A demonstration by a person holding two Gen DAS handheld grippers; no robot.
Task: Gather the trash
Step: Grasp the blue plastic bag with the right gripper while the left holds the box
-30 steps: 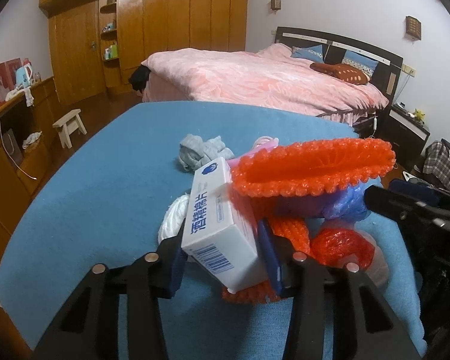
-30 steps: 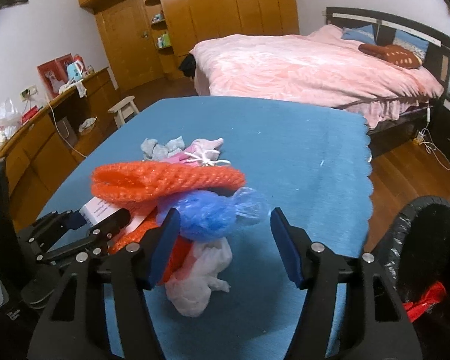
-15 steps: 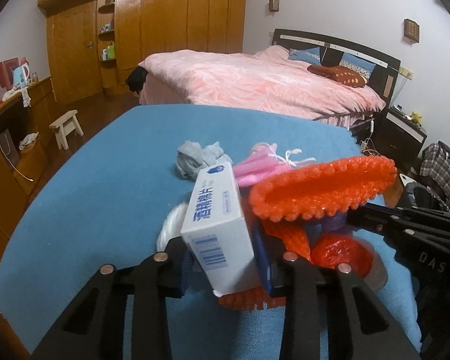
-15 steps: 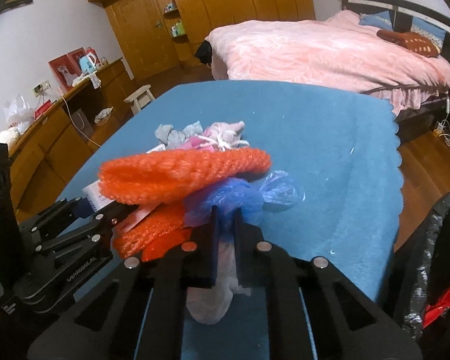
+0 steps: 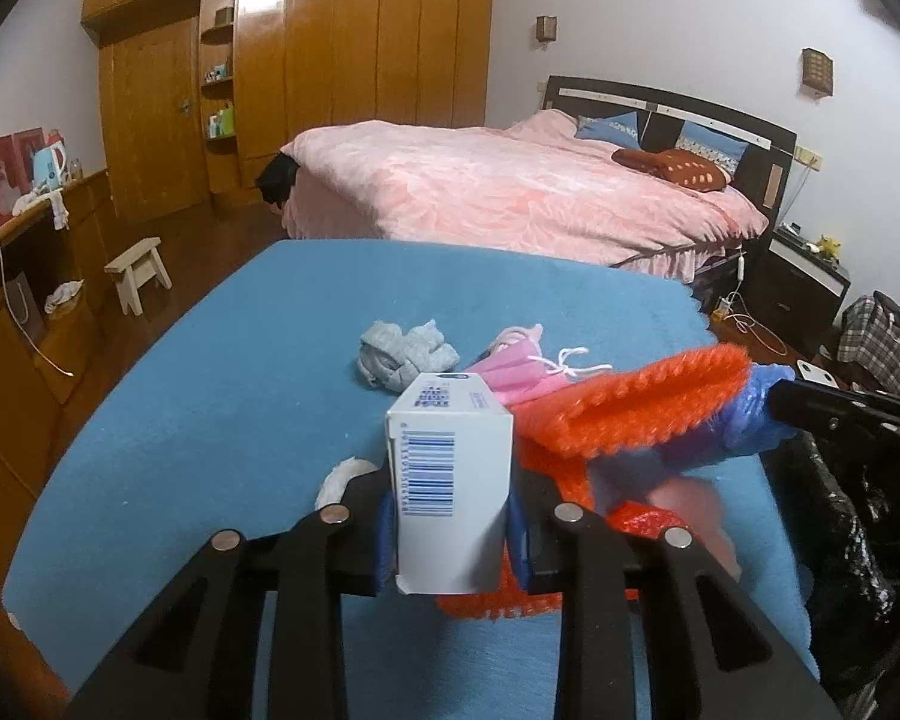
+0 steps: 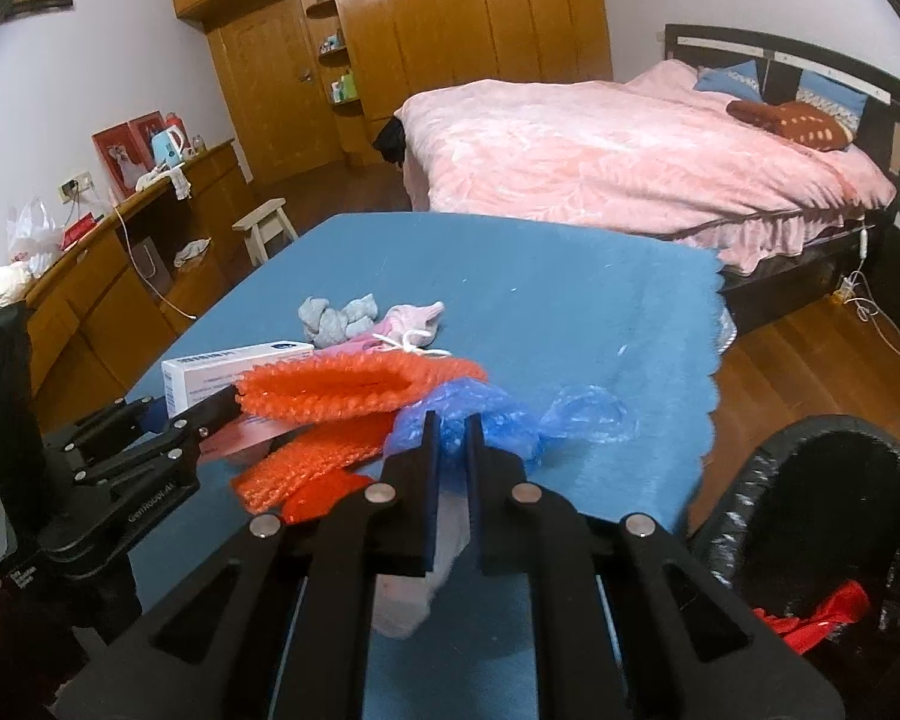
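A white carton with a barcode (image 5: pixel 450 462) sits end-on between the pads of my left gripper (image 5: pixel 450 516), whose jaws are closing on it. The carton (image 6: pixel 234 363) shows side-on in the right wrist view. Beside it lies an orange foam net (image 5: pixel 642 402), part of a trash pile on the blue tablecloth (image 5: pixel 210 390). My right gripper (image 6: pixel 451 438) is shut on a crumpled blue plastic bag (image 6: pixel 498 414), and a pale bag (image 6: pixel 402 606) hangs blurred below it. More orange netting (image 6: pixel 318 456) lies under the pile.
A grey cloth wad (image 5: pixel 399 354), a pink mask (image 5: pixel 522 369) and a white wad (image 5: pixel 342 477) lie further out on the table. A black-lined bin (image 6: pixel 810 480) holding a red scrap (image 6: pixel 822 612) stands at the table's right edge. A bed and wardrobe stand beyond.
The right gripper closed from wide open onto the blue bag and lifted it a little. The left jaws narrowed on the carton, which turned end-on and rose slightly.
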